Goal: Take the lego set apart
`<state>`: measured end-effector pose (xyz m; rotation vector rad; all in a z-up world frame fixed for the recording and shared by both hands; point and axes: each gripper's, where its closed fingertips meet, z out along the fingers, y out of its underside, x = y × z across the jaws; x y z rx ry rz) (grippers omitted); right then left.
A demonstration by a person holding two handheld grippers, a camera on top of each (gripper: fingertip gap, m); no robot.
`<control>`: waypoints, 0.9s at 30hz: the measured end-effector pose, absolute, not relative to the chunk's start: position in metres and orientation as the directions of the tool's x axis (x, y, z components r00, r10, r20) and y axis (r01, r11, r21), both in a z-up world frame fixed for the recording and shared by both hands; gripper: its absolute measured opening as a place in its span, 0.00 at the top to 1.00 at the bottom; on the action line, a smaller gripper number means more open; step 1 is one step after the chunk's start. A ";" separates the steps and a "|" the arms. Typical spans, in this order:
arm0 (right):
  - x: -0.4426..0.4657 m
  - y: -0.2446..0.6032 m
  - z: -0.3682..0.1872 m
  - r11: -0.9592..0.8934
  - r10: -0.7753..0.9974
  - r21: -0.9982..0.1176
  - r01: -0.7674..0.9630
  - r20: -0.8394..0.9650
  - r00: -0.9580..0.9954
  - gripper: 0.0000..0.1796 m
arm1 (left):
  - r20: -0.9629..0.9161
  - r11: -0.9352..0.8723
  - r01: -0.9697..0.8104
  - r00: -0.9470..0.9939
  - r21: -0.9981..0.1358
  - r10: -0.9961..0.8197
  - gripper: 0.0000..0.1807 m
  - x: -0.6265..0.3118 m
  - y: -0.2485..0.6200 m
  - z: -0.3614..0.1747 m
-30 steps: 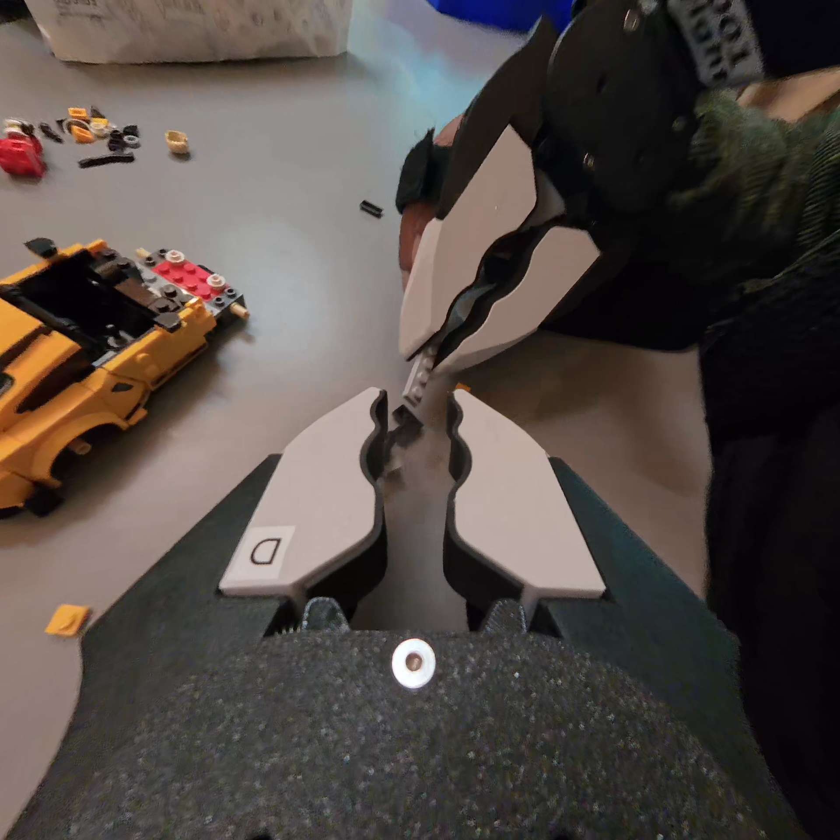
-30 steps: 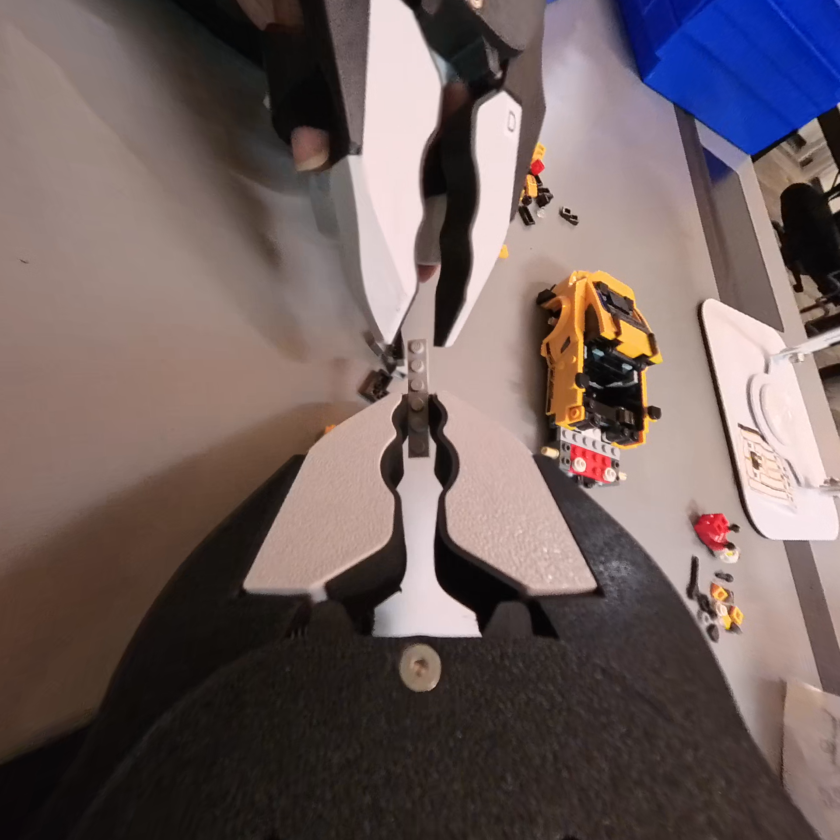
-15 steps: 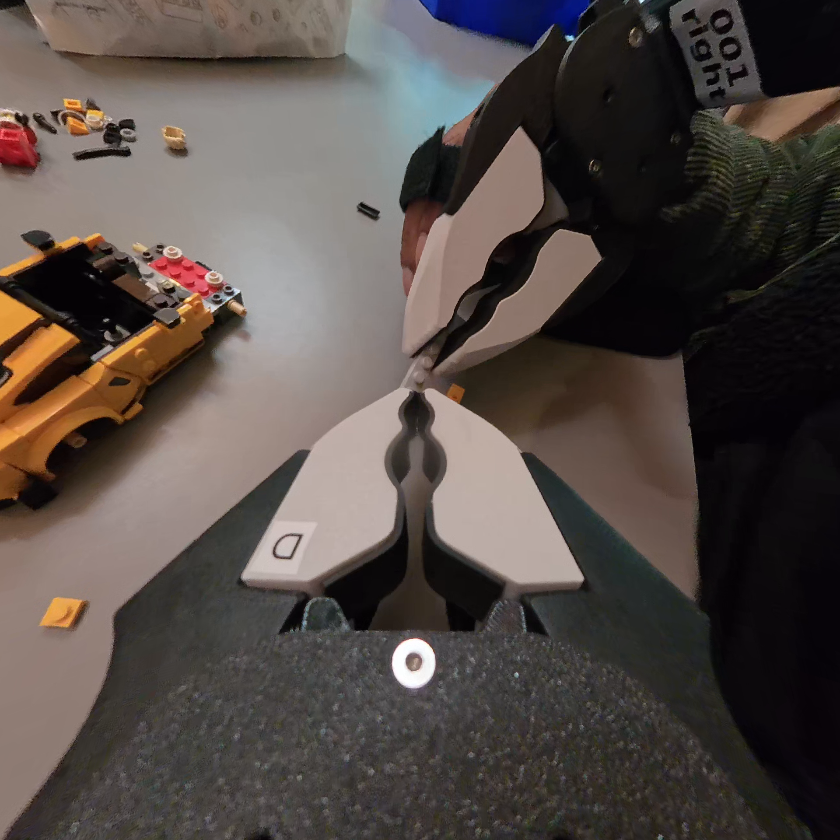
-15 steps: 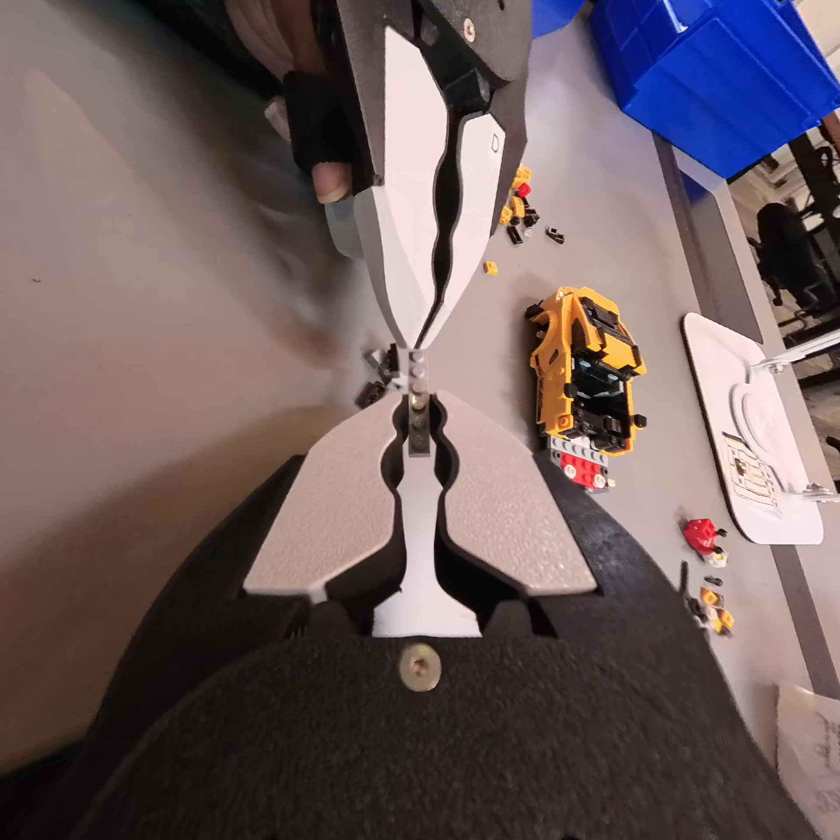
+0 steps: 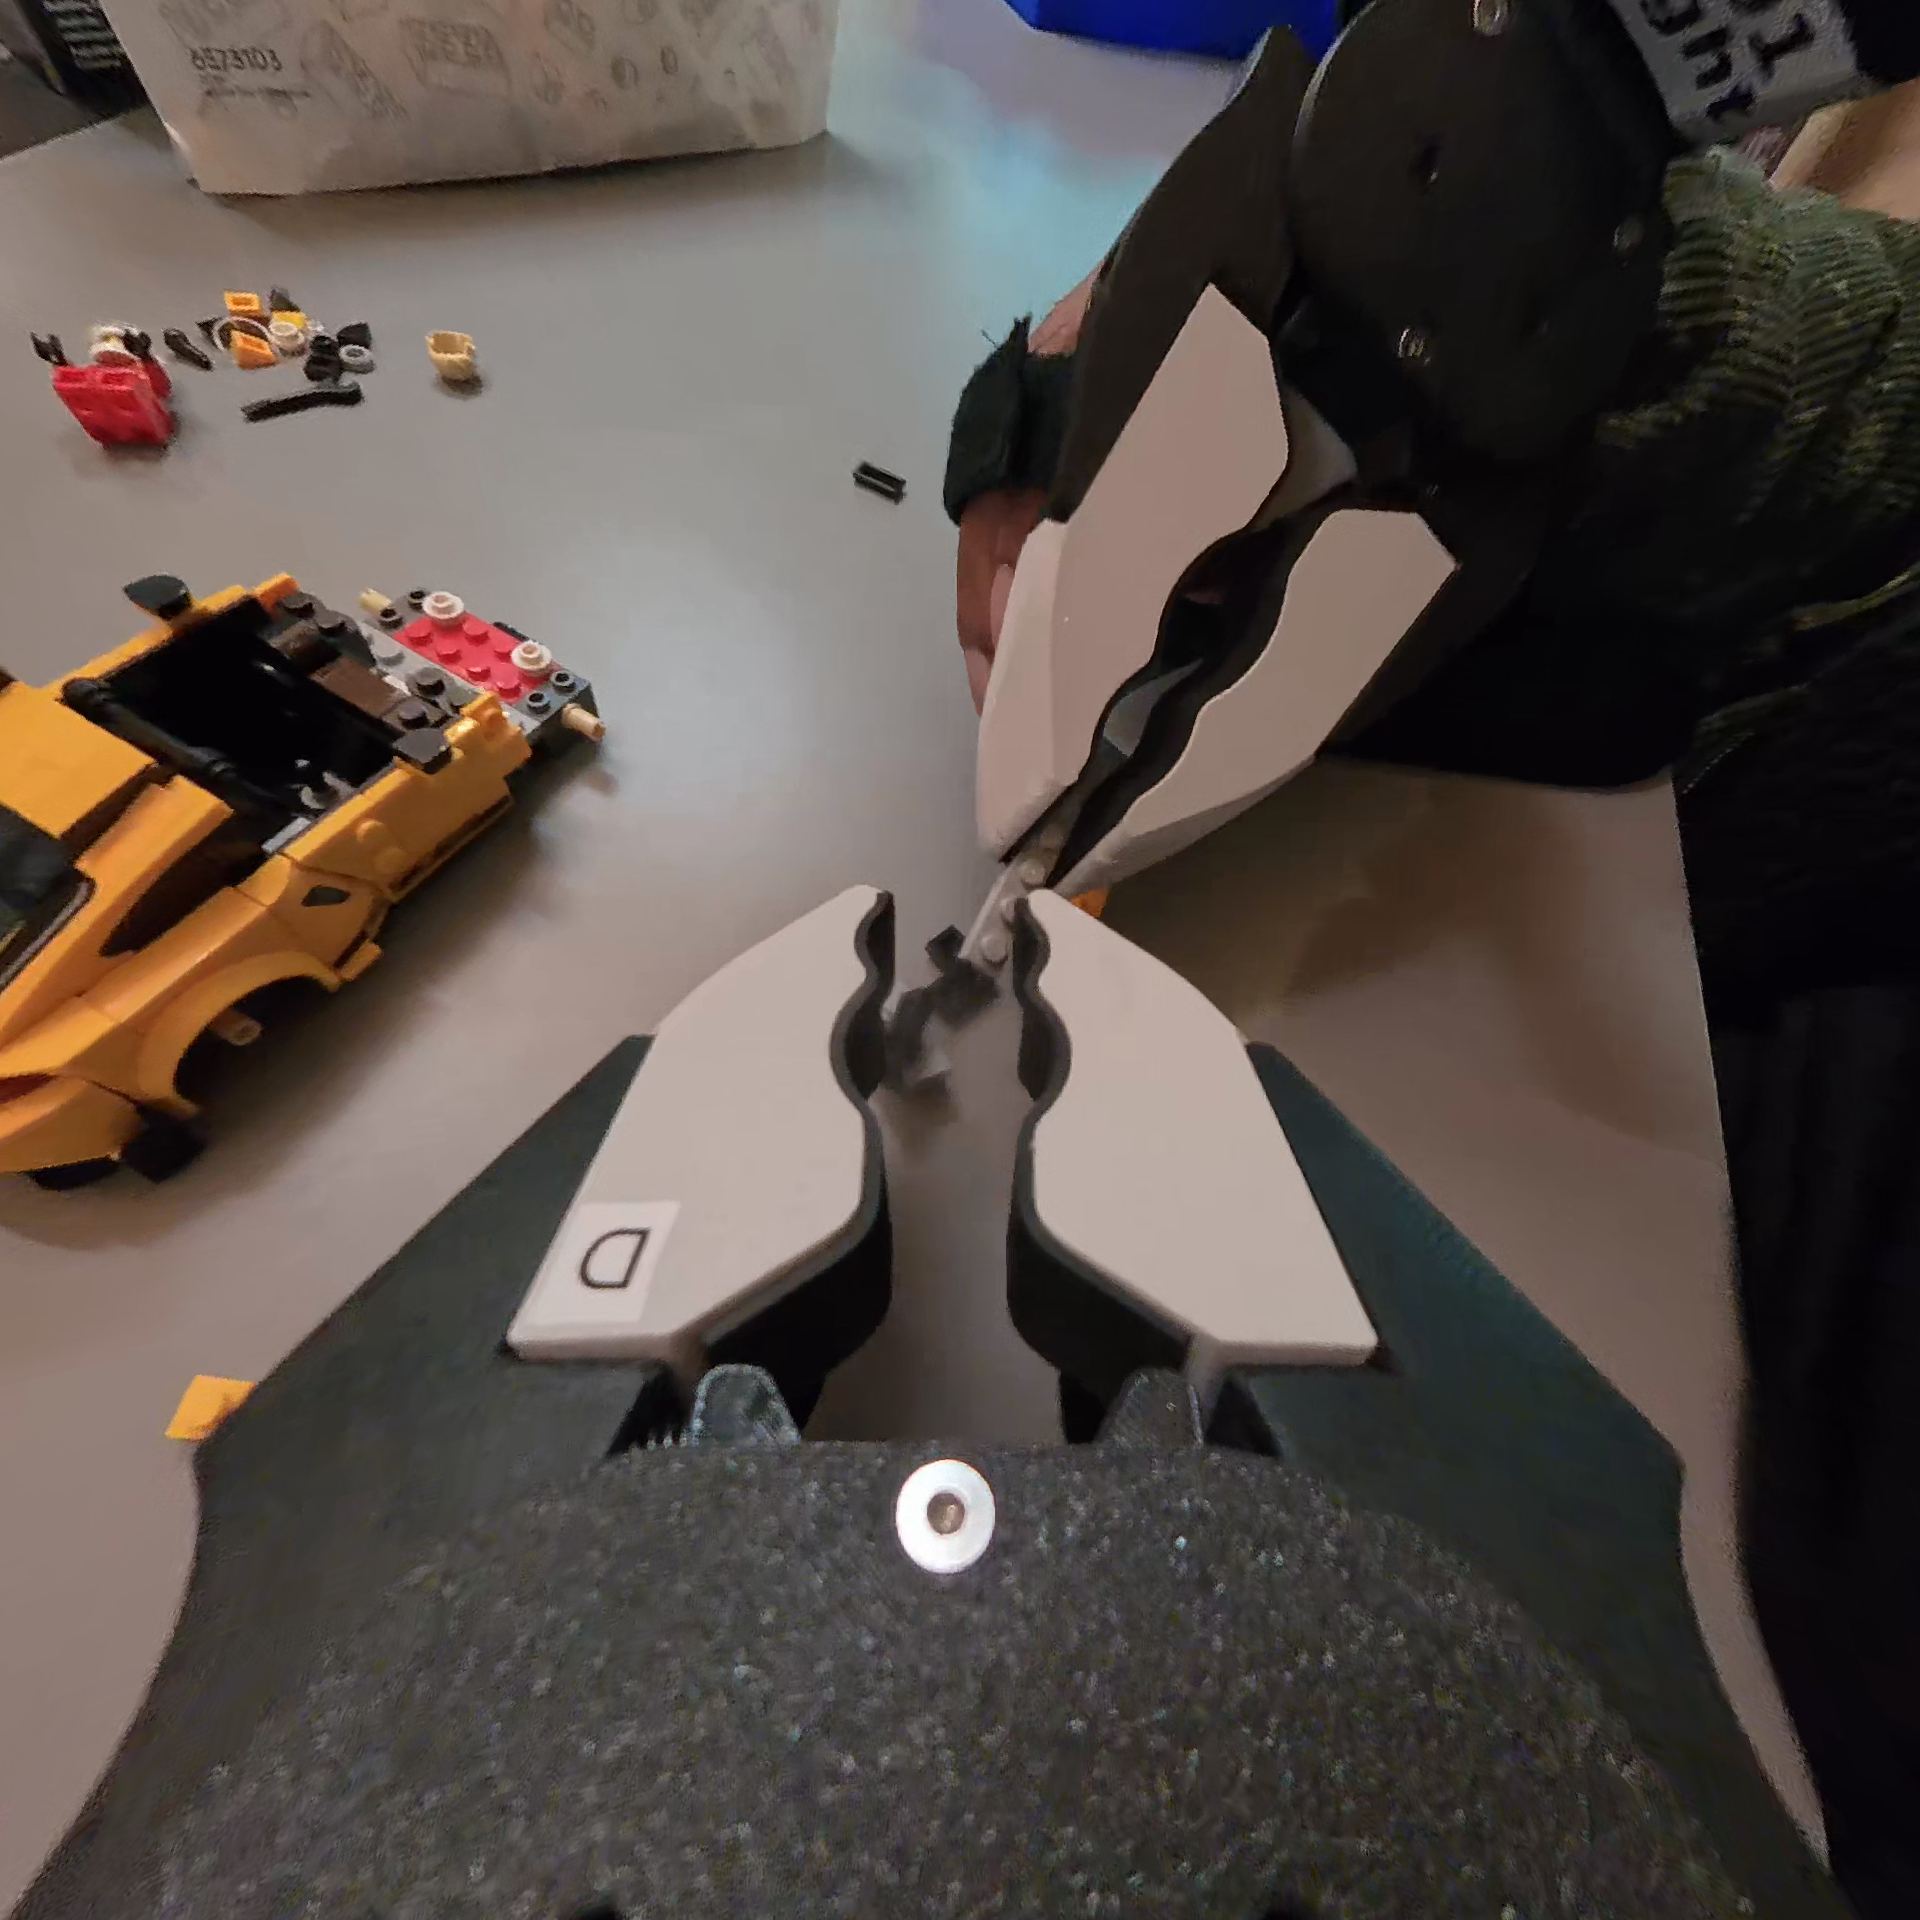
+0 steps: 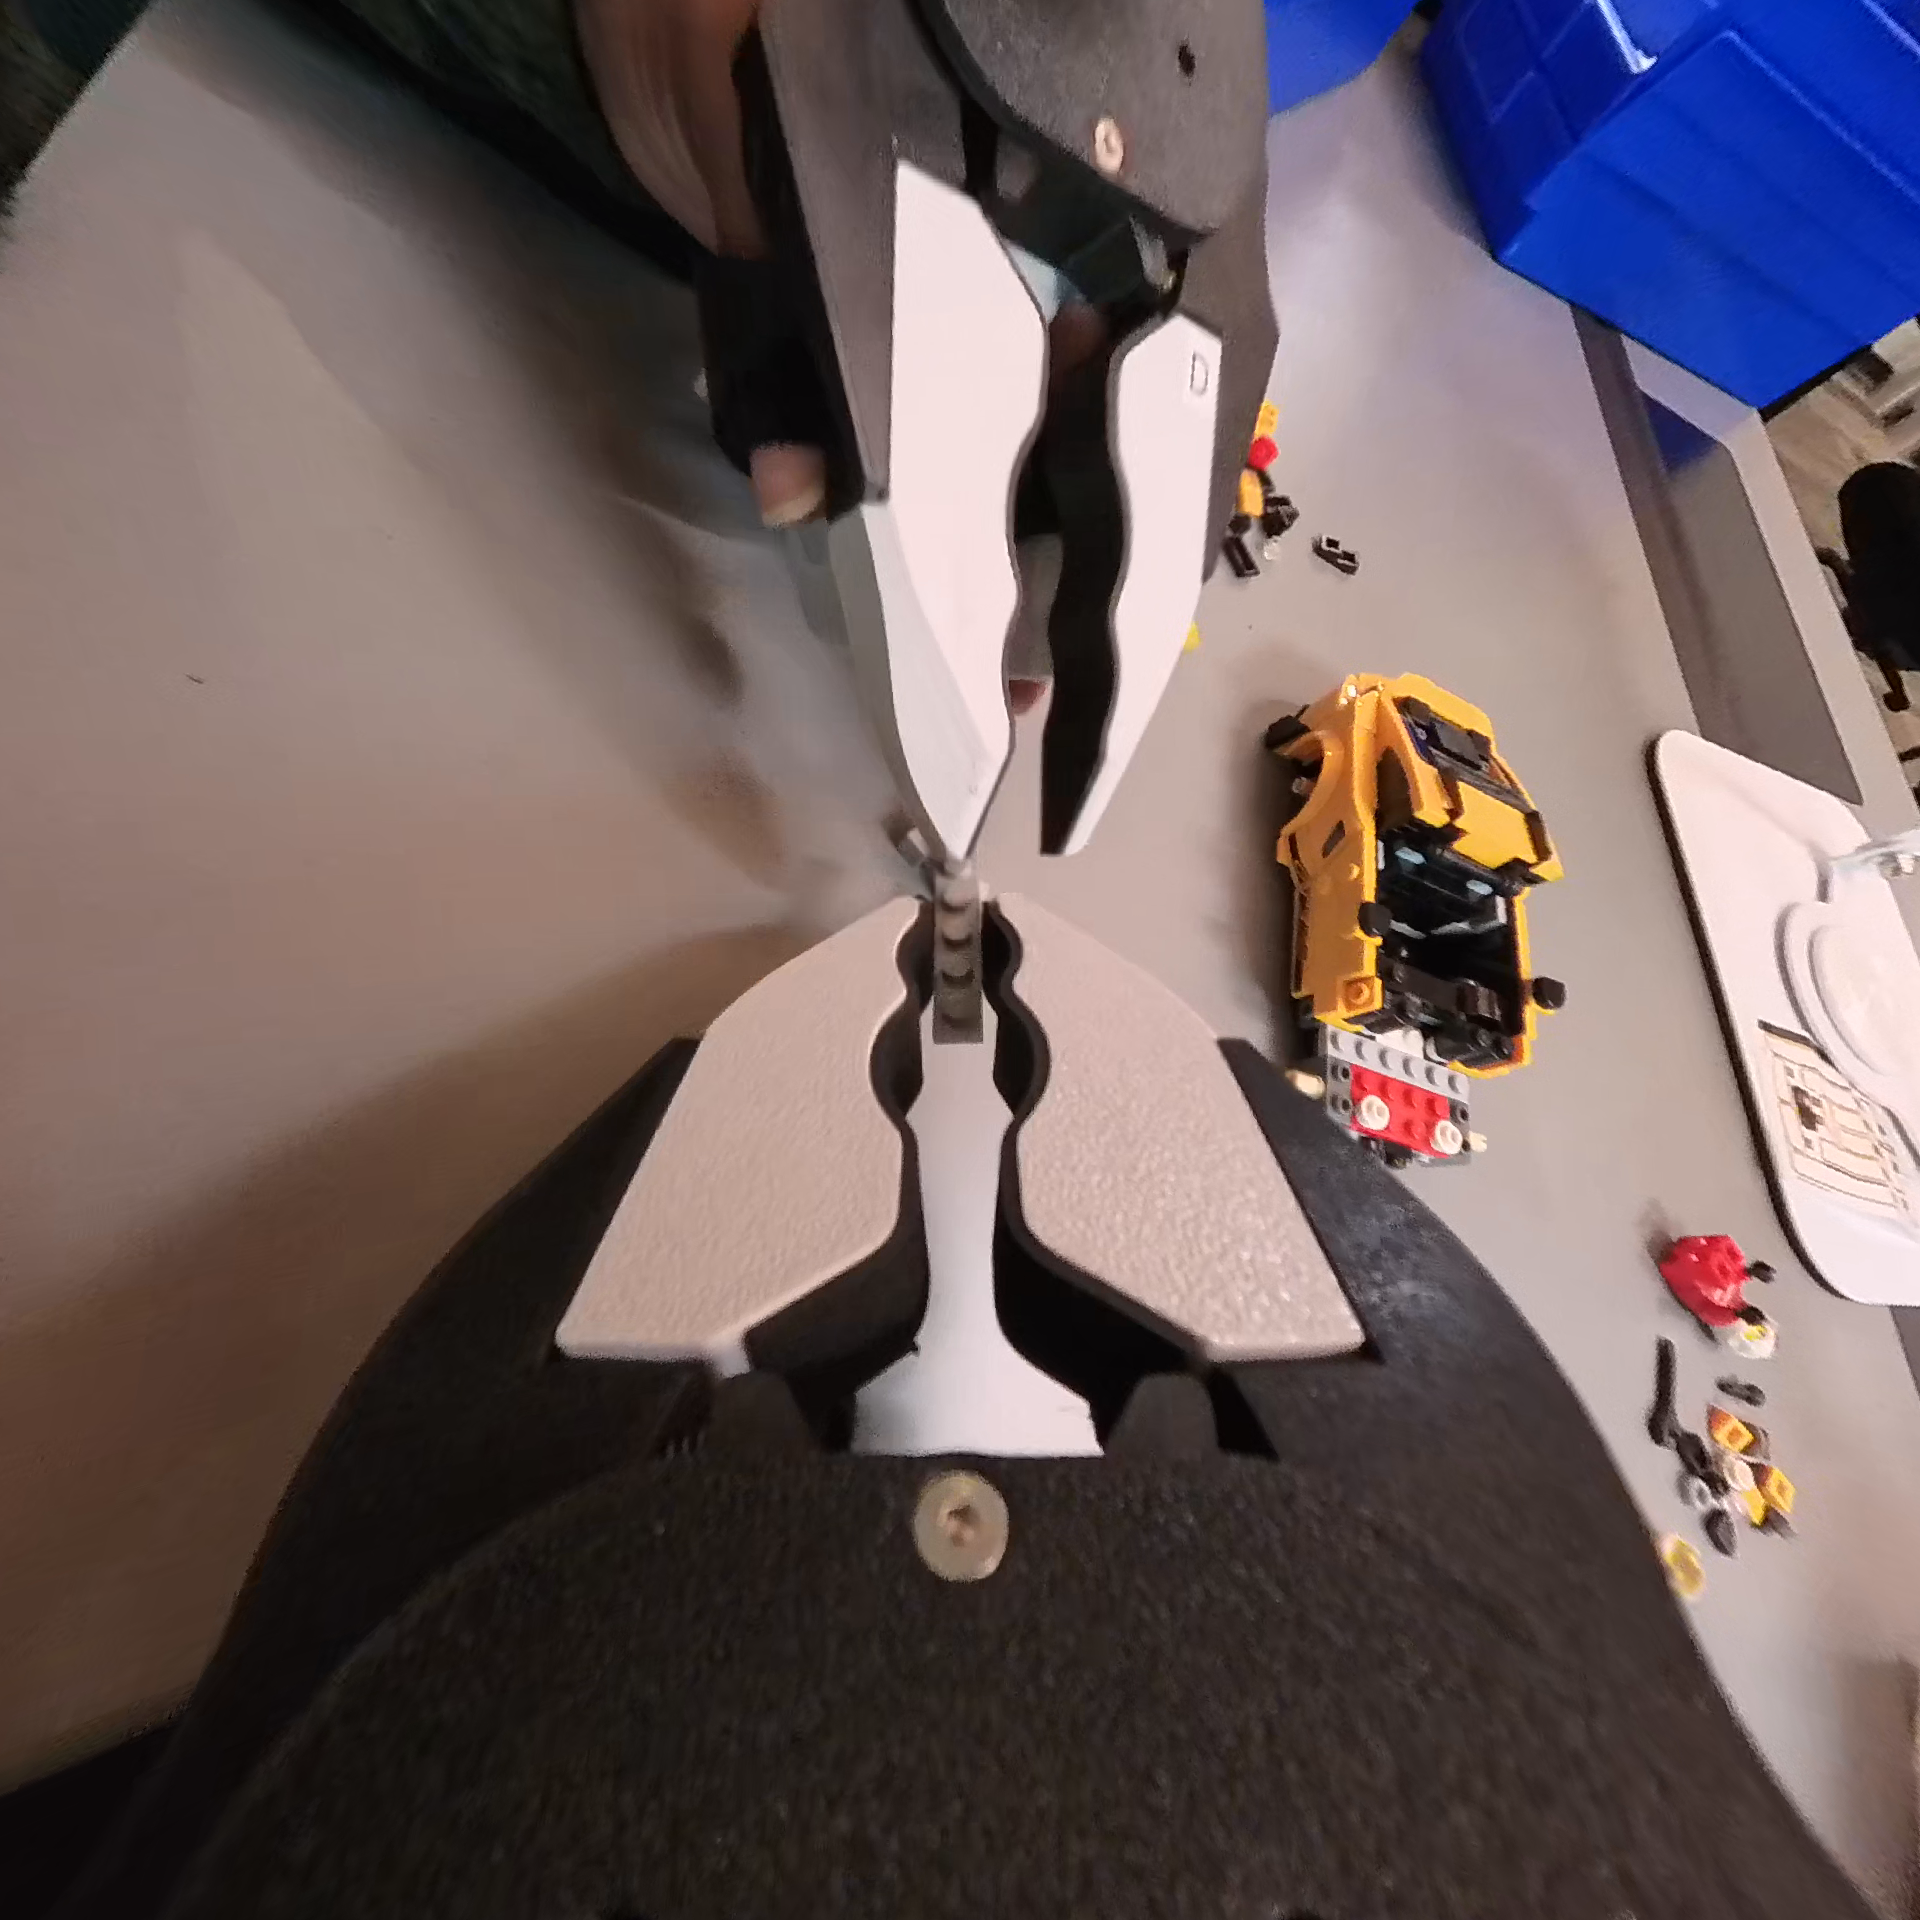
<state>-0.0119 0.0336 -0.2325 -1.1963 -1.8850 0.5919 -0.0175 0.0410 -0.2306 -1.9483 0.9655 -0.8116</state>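
left wrist view shows the grey table (image 5: 727, 312) with the yellow lego car (image 5: 208, 831) parked left, well apart from the work. nearer, the right gripper (image 5: 1029, 862) is clamped on a thin grey studded plate (image 5: 997, 925), likely to steady it, while the left gripper (image 5: 951, 935) stands parted around its lower end, where small dark pieces (image 5: 925, 1029) hang.

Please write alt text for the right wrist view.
The right hand-held gripper is shut on a grey studded plate, facing the open left hand-held gripper. A partly dismantled yellow lego car lies on the grey table.
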 end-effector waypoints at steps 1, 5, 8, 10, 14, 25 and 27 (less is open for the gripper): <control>-0.013 0.032 -0.231 0.437 0.899 -0.741 0.509 0.374 -0.227 0.95 | 0.178 -0.387 -0.353 0.499 -0.852 -0.848 0.93 -0.017 0.039 -0.233; -0.013 0.030 -0.222 0.395 0.919 -0.790 0.469 0.334 -0.211 0.92 | 0.140 -0.374 -0.396 0.507 -0.839 -0.851 1.00 -0.020 0.039 -0.237; -0.013 0.038 -0.212 0.341 0.940 -0.828 0.445 0.298 -0.165 0.87 | 0.146 -0.380 -0.378 0.521 -0.844 -0.841 1.00 -0.023 0.041 -0.234; -0.009 0.049 -0.206 0.309 0.951 -0.842 0.443 0.287 -0.117 0.85 | 0.126 -0.362 -0.364 0.533 -0.858 -0.836 0.95 -0.026 0.044 -0.229; 0.010 0.083 -0.192 0.263 0.954 -0.841 0.473 0.300 0.003 0.85 | 0.023 -0.297 -0.394 0.569 -0.870 -0.822 0.89 -0.042 0.053 -0.221; 0.066 0.131 -0.202 0.090 0.971 -0.789 0.608 0.204 0.121 0.87 | 0.089 -0.349 -0.553 0.441 -0.756 -0.893 0.81 -0.064 0.027 -0.249; 0.063 0.128 -0.204 0.095 0.973 -0.785 0.612 0.203 0.110 0.88 | 0.057 -0.325 -0.616 0.413 -0.718 -0.909 0.83 -0.053 0.024 -0.261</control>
